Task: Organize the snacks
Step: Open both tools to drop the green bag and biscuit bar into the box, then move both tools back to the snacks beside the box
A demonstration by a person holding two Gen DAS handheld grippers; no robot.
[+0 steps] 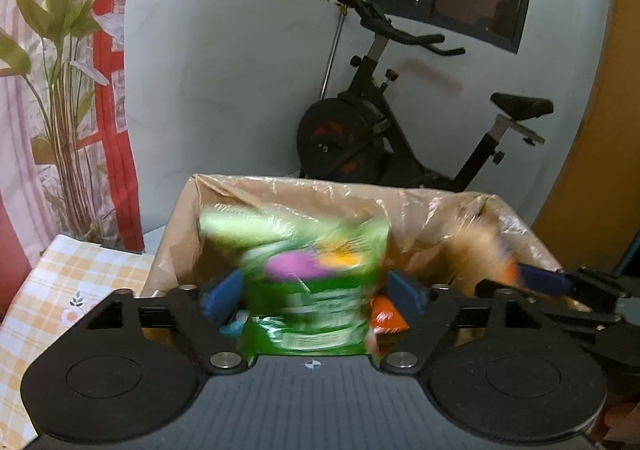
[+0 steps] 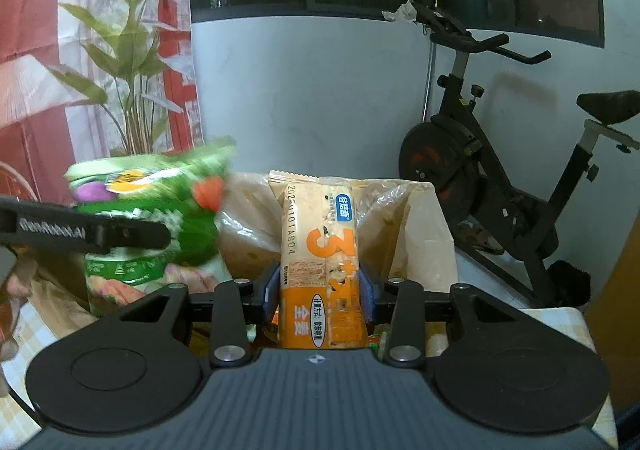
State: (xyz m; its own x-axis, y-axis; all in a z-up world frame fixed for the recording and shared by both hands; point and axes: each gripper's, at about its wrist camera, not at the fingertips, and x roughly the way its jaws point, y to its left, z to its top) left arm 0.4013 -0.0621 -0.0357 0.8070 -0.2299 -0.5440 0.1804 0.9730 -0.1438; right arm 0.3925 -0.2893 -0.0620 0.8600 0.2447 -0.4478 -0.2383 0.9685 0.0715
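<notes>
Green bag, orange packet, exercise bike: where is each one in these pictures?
Green bag (image 1: 316,290): left wrist view, on its blurred front.
Orange packet (image 2: 322,262): right wrist view, on its printed middle.
Exercise bike (image 2: 480,178): right wrist view, on its frame beside the flywheel.

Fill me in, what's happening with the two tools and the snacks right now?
Each tool holds a snack above the lined box. The left tool is shut on a green bag, blurred with motion. The right tool is shut on an orange bar, held upright. More snacks already lie in the box. Neither packet is released yet.
</notes>
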